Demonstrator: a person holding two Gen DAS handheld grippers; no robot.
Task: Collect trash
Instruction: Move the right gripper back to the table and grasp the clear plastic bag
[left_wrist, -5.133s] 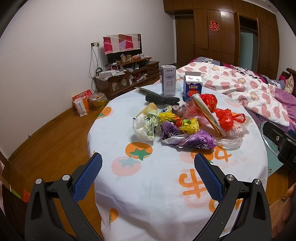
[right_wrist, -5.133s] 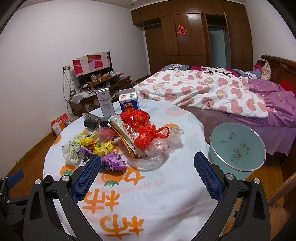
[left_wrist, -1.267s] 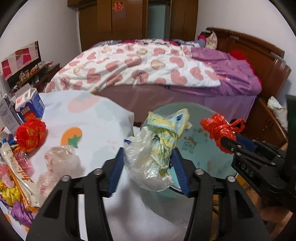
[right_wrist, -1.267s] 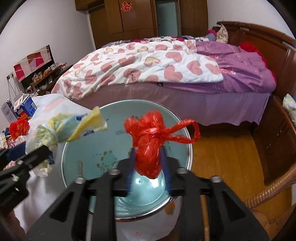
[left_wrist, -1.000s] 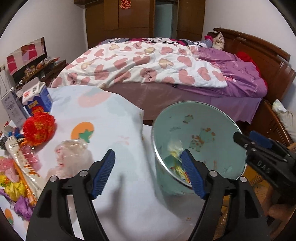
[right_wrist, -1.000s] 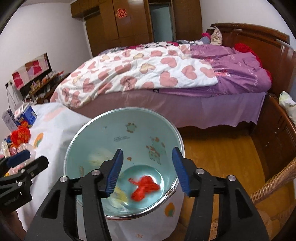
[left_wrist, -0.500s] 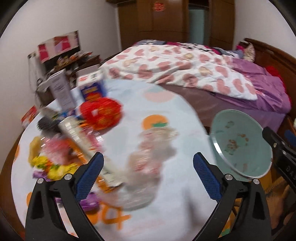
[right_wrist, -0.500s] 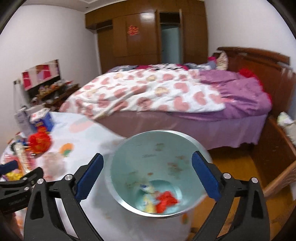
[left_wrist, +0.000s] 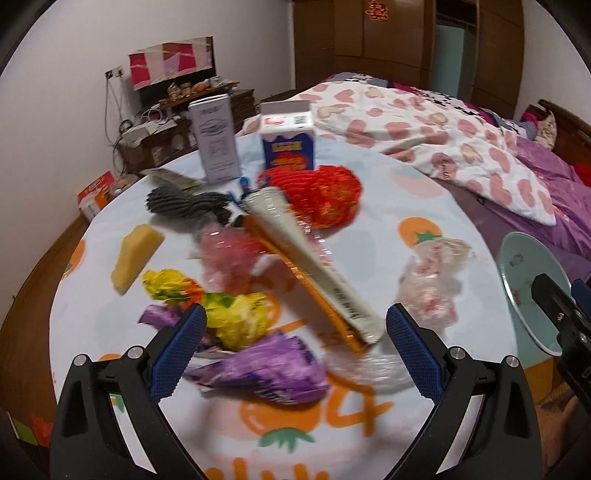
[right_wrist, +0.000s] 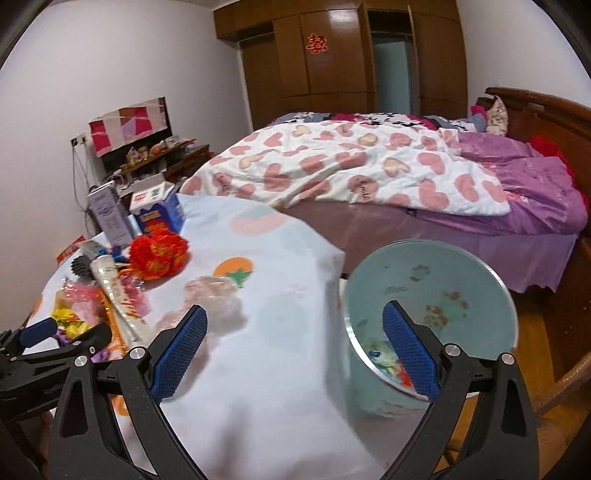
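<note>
Trash lies on the round table (left_wrist: 369, 177): a purple wrapper (left_wrist: 266, 369), yellow wrappers (left_wrist: 236, 317), a pink bag (left_wrist: 229, 251), a long white and orange packet (left_wrist: 314, 269), a red crumpled bag (left_wrist: 325, 195), a clear bag (left_wrist: 432, 280). My left gripper (left_wrist: 293, 350) is open and empty above the purple wrapper. My right gripper (right_wrist: 293, 350) is open and empty between the table and the light-blue bin (right_wrist: 436, 291). The bin holds dropped trash (right_wrist: 384, 358).
Two cartons (left_wrist: 218, 136) (left_wrist: 288, 144), a grey ridged item (left_wrist: 184, 203) and a yellow wedge (left_wrist: 136, 247) stand at the table's far side. A bed (right_wrist: 369, 173) lies behind the bin. A TV stand (left_wrist: 166, 122) is against the far wall.
Both grippers let their trash fall into the bin and opened. The left gripper has swung back over the table's trash pile. The right gripper has drawn back from the bin.
</note>
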